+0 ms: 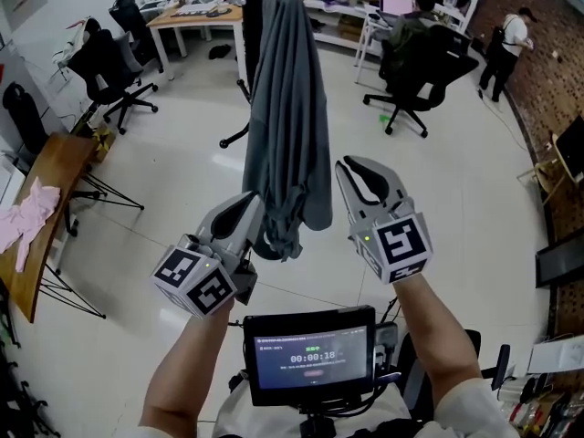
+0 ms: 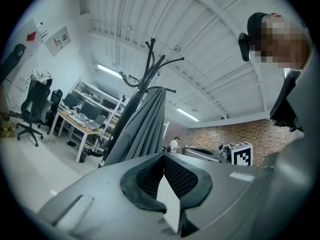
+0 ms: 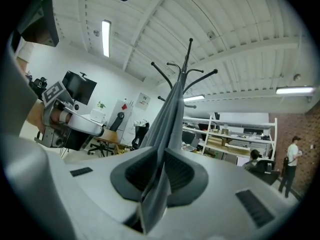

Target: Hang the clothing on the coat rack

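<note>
A grey garment (image 1: 285,117) hangs draped from the top of a black coat rack (image 1: 250,35) and reaches down between my two grippers. My right gripper (image 1: 345,168) is at the garment's right edge; in the right gripper view its jaws (image 3: 162,156) are shut on a fold of the grey cloth (image 3: 167,119), which runs up to the rack's hooks (image 3: 187,69). My left gripper (image 1: 255,204) sits by the garment's lower left. In the left gripper view it (image 2: 163,159) is shut with nothing between its pads, and the garment (image 2: 145,129) hangs beyond on the rack (image 2: 150,66).
A wooden table (image 1: 50,181) with a pink cloth (image 1: 27,213) stands at the left. Black office chairs (image 1: 109,67) and desks (image 1: 196,16) line the back. Two people (image 1: 511,39) are at the back right, one seated. A screen (image 1: 310,354) is mounted below my hands.
</note>
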`<state>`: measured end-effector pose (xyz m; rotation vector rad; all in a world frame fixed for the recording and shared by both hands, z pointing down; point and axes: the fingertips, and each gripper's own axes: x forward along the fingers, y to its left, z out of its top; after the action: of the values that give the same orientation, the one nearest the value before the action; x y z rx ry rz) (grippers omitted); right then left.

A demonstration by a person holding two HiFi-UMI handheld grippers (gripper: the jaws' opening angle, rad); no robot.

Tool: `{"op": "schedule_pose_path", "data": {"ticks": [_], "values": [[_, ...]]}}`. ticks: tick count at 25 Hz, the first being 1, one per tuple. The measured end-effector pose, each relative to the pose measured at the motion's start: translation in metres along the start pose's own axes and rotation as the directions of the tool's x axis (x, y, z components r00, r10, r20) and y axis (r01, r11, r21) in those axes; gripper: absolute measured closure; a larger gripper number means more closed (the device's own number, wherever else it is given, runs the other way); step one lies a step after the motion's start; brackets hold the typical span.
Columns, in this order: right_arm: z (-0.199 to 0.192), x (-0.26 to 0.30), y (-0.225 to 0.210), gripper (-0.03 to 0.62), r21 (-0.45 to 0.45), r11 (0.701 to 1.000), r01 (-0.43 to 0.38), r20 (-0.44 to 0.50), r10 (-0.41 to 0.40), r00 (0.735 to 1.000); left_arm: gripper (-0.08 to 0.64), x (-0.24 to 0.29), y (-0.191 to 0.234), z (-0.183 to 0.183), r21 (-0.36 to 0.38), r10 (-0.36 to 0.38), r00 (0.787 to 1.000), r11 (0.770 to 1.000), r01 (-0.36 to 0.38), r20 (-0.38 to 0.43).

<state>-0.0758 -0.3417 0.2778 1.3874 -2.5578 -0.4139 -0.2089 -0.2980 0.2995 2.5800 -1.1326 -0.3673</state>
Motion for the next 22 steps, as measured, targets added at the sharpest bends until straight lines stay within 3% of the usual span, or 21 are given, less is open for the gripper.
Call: {"op": "schedule_pose_path", "data": {"ticks": [7, 22], "values": [[-0.014, -0.011, 0.004, 0.534, 0.048, 0.997, -0.057, -0.01, 0.057, 0.998, 0.558, -0.002, -0.013, -0.011, -0.017, 0.047, 0.999, 0.999, -0.047, 0.002], [-0.02, -0.078, -0.005, 0.535, 0.141, 0.972, -0.187, 0.044, 0.182, 0.982, 0.558, -0.007, -0.086, -0.05, -0.031, 0.134, 0.991, 0.99, -0.134, -0.026]]}}
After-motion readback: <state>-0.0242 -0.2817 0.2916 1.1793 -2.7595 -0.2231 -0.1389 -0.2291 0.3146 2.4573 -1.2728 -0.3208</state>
